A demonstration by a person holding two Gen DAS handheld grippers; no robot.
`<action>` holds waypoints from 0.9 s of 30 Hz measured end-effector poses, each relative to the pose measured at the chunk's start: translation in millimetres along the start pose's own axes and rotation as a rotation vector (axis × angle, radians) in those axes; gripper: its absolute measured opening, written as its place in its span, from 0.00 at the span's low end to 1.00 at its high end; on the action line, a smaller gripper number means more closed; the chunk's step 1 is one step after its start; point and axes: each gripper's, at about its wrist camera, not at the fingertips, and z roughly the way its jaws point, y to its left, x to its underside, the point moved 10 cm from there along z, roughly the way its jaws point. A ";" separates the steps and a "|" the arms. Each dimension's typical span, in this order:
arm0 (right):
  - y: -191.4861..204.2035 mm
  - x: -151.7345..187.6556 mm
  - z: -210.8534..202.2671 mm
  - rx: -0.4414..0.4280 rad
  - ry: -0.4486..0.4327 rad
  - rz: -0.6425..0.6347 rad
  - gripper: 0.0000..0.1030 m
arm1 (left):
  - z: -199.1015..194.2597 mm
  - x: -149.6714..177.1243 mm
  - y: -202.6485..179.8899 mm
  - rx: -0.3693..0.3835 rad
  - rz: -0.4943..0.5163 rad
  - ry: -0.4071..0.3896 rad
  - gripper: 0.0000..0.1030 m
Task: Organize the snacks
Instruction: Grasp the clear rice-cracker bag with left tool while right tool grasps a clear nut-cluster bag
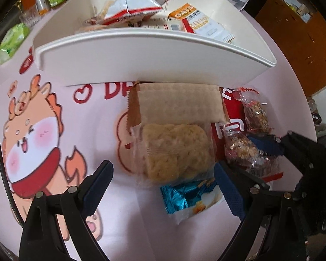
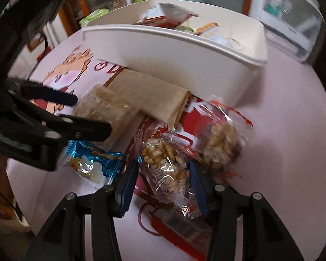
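A white bin [image 1: 154, 61] [image 2: 184, 65] holds several snack packets. On the pink cartoon tablecloth in front of it lie a brown paper packet [image 1: 178, 102] [image 2: 154, 95], a clear-wrapped yellow noodle cake [image 1: 176, 150] [image 2: 104, 106], a blue foil snack [image 1: 189, 195] [image 2: 93, 165] and two clear-wrapped nut bars [image 1: 256, 115] [image 2: 221, 145]. My left gripper [image 1: 163, 187] is open, its jaws standing either side of the noodle cake and blue snack. My right gripper [image 2: 163, 180] has its jaws around the near nut bar [image 2: 165, 169] [image 1: 241, 150]; whether they press it is unclear.
A green packet [image 1: 10, 41] and jars [image 1: 43, 2] stand at the back left. A clear plastic drawer box [image 2: 293, 21] stands at the back right. A red card [image 2: 176, 228] lies under the nut bars. A brown cabinet [image 1: 300, 37] is beyond the table edge.
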 end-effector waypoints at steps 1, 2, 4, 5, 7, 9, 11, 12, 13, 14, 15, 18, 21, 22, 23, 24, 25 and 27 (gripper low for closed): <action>-1.3 0.8 -0.8 -0.015 -0.002 0.025 0.47 | 3.8 -1.6 -1.7 0.007 -0.007 0.009 0.90; -2.1 1.3 -1.4 -0.022 -0.005 0.041 0.47 | 7.3 -3.5 -4.0 0.009 -0.013 0.015 0.90; -2.2 1.4 -1.8 -0.019 -0.010 0.053 0.47 | 14.7 -6.1 -7.1 -0.003 -0.018 0.023 0.90; -1.8 1.1 -1.9 -0.016 -0.012 0.057 0.47 | 18.5 -7.3 -8.2 -0.018 -0.017 0.026 0.91; -1.7 0.3 -1.6 -0.014 -0.021 0.072 0.47 | 23.5 -9.5 -10.3 -0.027 -0.022 0.025 0.91; -2.3 0.0 -1.7 -0.018 -0.028 0.090 0.47 | 30.0 -10.6 -12.3 -0.048 -0.030 0.034 0.93; -2.8 0.4 -1.9 -0.018 -0.036 0.096 0.47 | 35.7 -11.8 -12.0 -0.101 -0.023 0.027 0.96; -2.3 0.3 -1.9 -0.018 -0.039 0.098 0.48 | 37.8 -12.6 -12.4 -0.120 -0.016 0.024 0.97; -2.1 0.4 -2.0 -0.015 -0.042 0.094 0.47 | 39.6 -13.5 -13.5 -0.143 -0.007 0.017 0.97; -1.7 0.2 -1.9 -0.011 -0.045 0.091 0.47 | 39.6 -14.4 -15.5 -0.148 -0.011 0.006 0.97; -1.4 0.2 -1.9 -0.009 -0.048 0.092 0.47 | 40.1 -15.5 -15.3 -0.150 -0.016 -0.001 0.98; -0.9 1.4 -2.9 -0.002 -0.056 0.091 0.47 | 41.1 -14.6 -16.8 -0.164 -0.011 -0.015 0.98; 3.7 2.6 -4.8 -0.027 -0.052 0.099 0.46 | 37.8 -15.8 -13.8 -0.169 -0.015 -0.037 0.84; 5.9 2.8 -5.7 -0.030 -0.053 0.095 0.46 | 36.4 -14.9 -19.5 -0.169 -0.012 -0.044 0.77; 8.0 2.4 -6.5 -0.027 -0.055 0.088 0.46 | 33.2 -12.3 -20.3 -0.169 -0.010 -0.047 0.75; 10.0 1.7 -8.6 -0.024 -0.057 0.081 0.46 | 31.5 -10.5 -19.5 -0.161 -0.013 -0.043 0.73; 12.0 1.2 -11.1 -0.024 -0.061 0.076 0.46 | 29.0 -9.1 -19.0 -0.157 -0.018 -0.044 0.72; 15.1 1.2 -17.7 -0.034 -0.066 0.080 0.46 | 26.0 -5.3 -16.3 -0.140 -0.037 -0.039 0.71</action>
